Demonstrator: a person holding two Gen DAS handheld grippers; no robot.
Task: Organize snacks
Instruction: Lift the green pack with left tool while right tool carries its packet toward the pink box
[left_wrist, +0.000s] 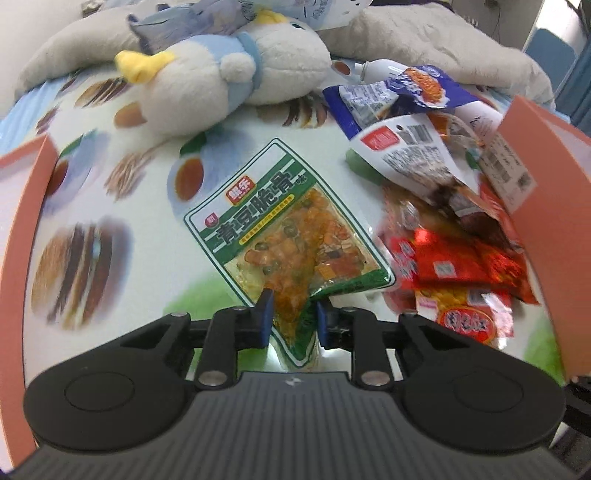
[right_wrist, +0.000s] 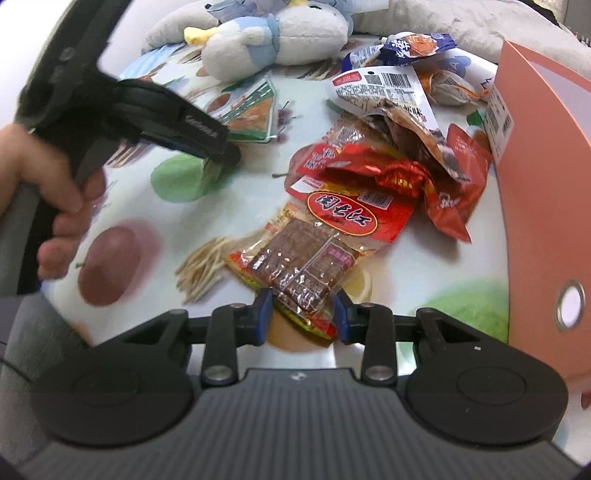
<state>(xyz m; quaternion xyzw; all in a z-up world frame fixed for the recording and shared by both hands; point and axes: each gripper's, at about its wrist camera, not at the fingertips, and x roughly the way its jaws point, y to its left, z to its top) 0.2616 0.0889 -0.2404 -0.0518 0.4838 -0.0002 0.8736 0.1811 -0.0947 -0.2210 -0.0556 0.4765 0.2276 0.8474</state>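
Note:
My left gripper (left_wrist: 291, 315) is shut on the near corner of a green snack packet (left_wrist: 284, 225) with orange and green pieces showing, which lies over the printed cloth. In the right wrist view the left gripper (right_wrist: 212, 157) holds that packet (right_wrist: 255, 110) at the upper left. My right gripper (right_wrist: 303, 314) has its blue pads either side of a clear packet of brown jerky strips (right_wrist: 306, 266); whether it grips is unclear. A pile of red, white and blue snack packets (right_wrist: 388, 155) lies beyond it, and shows in the left wrist view (left_wrist: 454, 258).
An orange box wall (right_wrist: 546, 166) stands at the right, also in the left wrist view (left_wrist: 546, 177), with another orange wall (left_wrist: 22, 206) at the left. A white and blue plush toy (left_wrist: 229, 74) and grey pillows (left_wrist: 424, 37) lie at the back.

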